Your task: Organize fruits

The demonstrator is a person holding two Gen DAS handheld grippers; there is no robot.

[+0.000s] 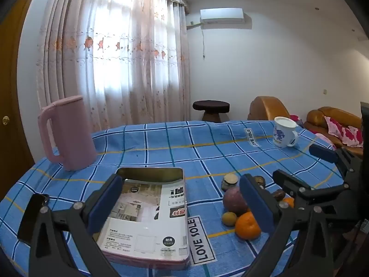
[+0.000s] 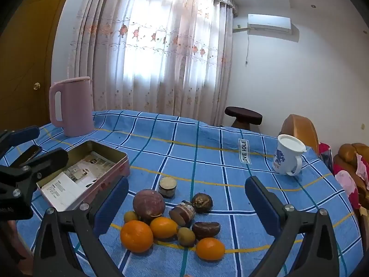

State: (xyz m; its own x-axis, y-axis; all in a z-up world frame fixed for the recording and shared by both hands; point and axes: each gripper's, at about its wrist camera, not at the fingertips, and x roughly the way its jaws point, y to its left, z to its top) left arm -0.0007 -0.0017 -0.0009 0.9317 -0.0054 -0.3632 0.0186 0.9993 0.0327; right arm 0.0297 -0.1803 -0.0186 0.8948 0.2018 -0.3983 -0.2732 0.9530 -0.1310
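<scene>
Nearest in the right wrist view, the right gripper (image 2: 186, 198) hangs above the blue checked tablecloth (image 2: 207, 157) with its jaws spread wide and nothing between them; the fruit pile lies on the cloth below the gap. At the near edge of the pile sit three oranges: a large orange (image 2: 136, 236) on the left, a middle orange (image 2: 163, 227) just behind it, and a right orange (image 2: 210, 248) a little apart. A small yellow-green fruit (image 2: 186, 236) rests between the middle and right oranges, touching a dark brown fruit (image 2: 206, 230) behind it, and another yellow-green fruit (image 2: 131, 217) sits at the left. Farther in, a round purple fruit (image 2: 149, 204) stands behind the oranges, with a cut brown piece (image 2: 182, 212) and a dark round fruit (image 2: 202, 203) to its right, and a small round jar (image 2: 167, 186) just beyond. The left gripper (image 1: 181, 204) is also released, its blue pads wide apart, hovering over an open metal tin (image 1: 150, 217) that lies left of the fruit and holds a printed sheet (image 1: 138, 228); the tin holds no fruit. The purple fruit and one orange show just inside its right pad. Farther back, a pink jug (image 2: 71, 106) stands at the far left of the table and a white mug (image 2: 288, 157) with a blue pattern at the far right. Beyond the table hang curtains (image 2: 161, 53), with a dark stool (image 2: 243, 115) to the right.
</scene>
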